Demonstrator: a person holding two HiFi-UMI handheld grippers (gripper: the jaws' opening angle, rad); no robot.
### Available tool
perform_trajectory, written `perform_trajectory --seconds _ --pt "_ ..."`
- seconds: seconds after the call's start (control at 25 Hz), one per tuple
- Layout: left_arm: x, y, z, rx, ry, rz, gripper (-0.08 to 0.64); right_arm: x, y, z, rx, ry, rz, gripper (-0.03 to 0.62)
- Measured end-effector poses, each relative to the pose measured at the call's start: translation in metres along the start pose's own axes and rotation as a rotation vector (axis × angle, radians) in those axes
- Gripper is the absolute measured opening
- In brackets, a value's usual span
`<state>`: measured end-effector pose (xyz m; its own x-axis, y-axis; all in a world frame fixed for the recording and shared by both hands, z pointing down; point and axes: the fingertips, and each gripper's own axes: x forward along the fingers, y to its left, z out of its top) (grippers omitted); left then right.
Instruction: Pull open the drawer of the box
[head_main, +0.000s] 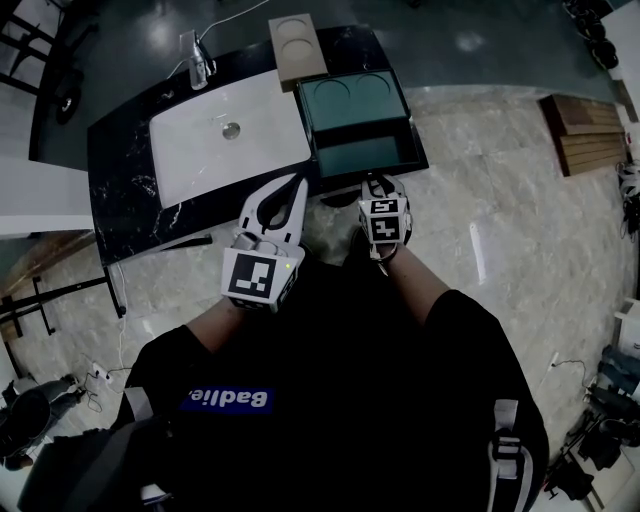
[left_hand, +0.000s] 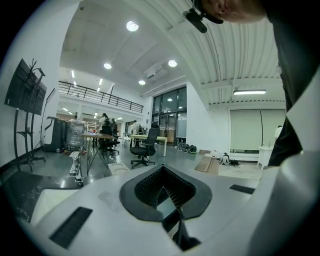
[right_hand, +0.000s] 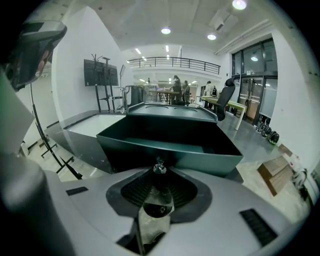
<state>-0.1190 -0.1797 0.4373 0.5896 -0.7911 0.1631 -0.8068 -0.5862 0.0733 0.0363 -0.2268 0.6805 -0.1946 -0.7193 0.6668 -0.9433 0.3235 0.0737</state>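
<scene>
A dark green box (head_main: 352, 98) stands on the black counter (head_main: 130, 195), and its drawer (head_main: 366, 156) is pulled out toward me over the counter's front edge. In the right gripper view the drawer's front wall (right_hand: 200, 155) fills the middle and its inside looks empty. My right gripper (head_main: 378, 186) is at the drawer front, shut on the small faceted knob (right_hand: 159, 167) held between its pads. My left gripper (head_main: 297, 188) hovers just left of the drawer, off the counter's edge, its jaws together with nothing in them; its own view looks out across the room.
A white sink (head_main: 225, 140) with a faucet (head_main: 197, 62) is set in the counter left of the box. A tan tray (head_main: 298, 45) with two round recesses lies behind the box. Wooden boards (head_main: 585, 130) lie on the floor at the right.
</scene>
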Motion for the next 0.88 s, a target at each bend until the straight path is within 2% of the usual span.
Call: perform_trajectory --seconds 0.12,0.24,0.32,0.44,0.64,0.88 --pt "0.0 -0.003 0.0 -0.016 -0.038 -0.003 -0.008 -0.003 0.001 -0.004 -0.026 0.01 0.008 0.074" --pt "-0.001 -0.006 0.001 -0.017 -0.04 0.012 -0.008 -0.011 0.003 -0.009 -0.034 0.015 0.032 0.074" --pt "-0.002 -0.009 0.007 -0.014 -0.064 0.029 -0.008 -0.019 0.0 -0.011 -0.036 0.01 0.046 0.074" --pt "-0.003 -0.017 0.01 0.005 -0.056 0.062 -0.008 -0.035 -0.013 -0.01 -0.032 -0.018 0.057 0.074" --pt "0.0 -0.051 0.012 0.0 -0.055 0.107 -0.008 -0.067 -0.038 -0.008 -0.013 -0.07 0.084 0.074" --pt "0.013 -0.117 0.01 0.009 -0.039 0.108 -0.008 -0.129 -0.067 0.013 0.026 -0.192 0.137 0.074"
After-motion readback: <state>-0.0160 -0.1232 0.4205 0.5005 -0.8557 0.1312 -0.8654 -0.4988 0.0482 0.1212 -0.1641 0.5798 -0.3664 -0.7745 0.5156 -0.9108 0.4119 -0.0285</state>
